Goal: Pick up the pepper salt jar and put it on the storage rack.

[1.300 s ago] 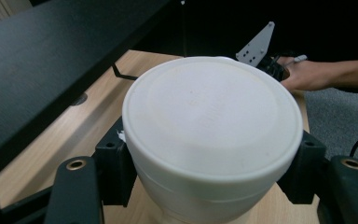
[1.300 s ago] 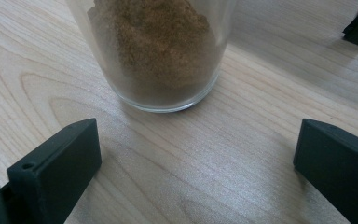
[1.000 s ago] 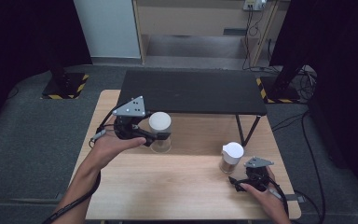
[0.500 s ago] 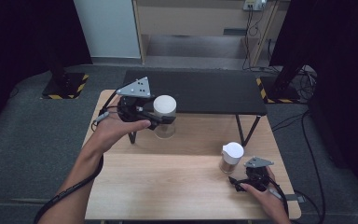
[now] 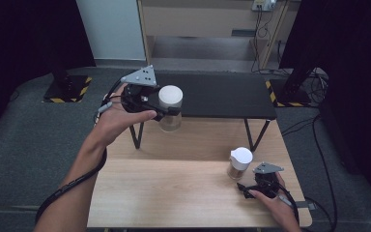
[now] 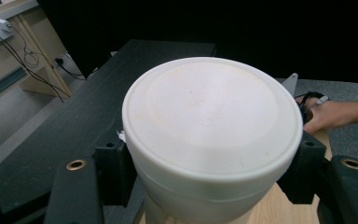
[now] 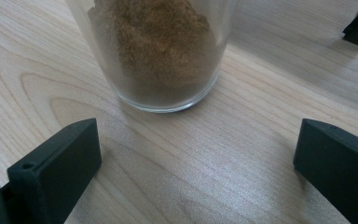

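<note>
Jaws of left gripper (image 5: pixel 166 110) pinching white-lidded glass jar (image 5: pixel 170 108) at lid, aloft over black bench (image 5: pixel 222 94); right gripper (image 7: pixel 196 158) spread before spice jar (image 7: pixel 156 51) on table (image 5: pixel 174 188); glass likely slippery, fragile.

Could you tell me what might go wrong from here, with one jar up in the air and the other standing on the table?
1. The left gripper grips the lifted jar just under its white lid, so the glass body hangs free and might tilt or slip out.
2. The second jar of brown powder stands just ahead of the open right gripper; a hasty push forward could knock it over.
</note>
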`<state>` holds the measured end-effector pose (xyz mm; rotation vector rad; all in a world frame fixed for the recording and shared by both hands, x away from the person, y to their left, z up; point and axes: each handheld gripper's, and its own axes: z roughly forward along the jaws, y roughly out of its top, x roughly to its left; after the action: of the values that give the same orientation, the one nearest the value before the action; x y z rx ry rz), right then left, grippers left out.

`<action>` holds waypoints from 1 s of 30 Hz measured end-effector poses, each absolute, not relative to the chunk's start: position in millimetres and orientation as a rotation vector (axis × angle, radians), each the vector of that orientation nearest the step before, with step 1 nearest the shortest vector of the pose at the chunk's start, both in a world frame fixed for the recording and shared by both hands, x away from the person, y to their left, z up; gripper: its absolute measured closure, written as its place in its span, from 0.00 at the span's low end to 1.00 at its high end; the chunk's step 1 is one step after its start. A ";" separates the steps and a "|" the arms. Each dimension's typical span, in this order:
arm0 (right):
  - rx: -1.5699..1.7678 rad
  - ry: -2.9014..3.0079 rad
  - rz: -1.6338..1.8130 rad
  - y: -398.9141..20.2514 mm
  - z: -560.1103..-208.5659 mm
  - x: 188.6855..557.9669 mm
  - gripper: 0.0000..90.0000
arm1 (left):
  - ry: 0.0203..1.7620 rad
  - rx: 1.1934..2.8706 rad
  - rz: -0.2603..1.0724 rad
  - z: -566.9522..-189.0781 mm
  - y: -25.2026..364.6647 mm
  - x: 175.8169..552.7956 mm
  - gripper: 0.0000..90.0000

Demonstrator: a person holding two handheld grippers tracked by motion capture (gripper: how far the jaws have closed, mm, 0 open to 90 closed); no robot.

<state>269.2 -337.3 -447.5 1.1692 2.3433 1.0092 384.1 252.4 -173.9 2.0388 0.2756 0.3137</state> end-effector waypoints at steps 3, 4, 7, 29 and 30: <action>1.168 2.344 1.009 -337.4 -447.5 269.2 0.02 | 0.273 2.042 0.319 -169.0 251.9 388.0 0.36; 1.169 2.343 1.009 -337.3 -447.5 269.2 0.02 | 0.275 2.041 0.318 -167.8 251.5 389.2 0.36; 1.168 2.344 1.008 -337.4 -447.4 269.2 0.02 | 0.278 2.039 0.323 -165.7 250.4 393.1 0.36; 1.169 2.344 1.009 -337.3 -447.4 269.2 0.02 | 0.359 2.028 0.351 -160.1 251.4 437.7 0.36; 1.169 2.344 1.009 -337.3 -447.4 269.2 0.01 | 0.359 2.028 0.351 -160.1 251.4 437.7 0.36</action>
<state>269.2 -337.3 -447.4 1.1692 2.3436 1.0090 437.7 251.4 -160.1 2.0283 0.3595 0.3508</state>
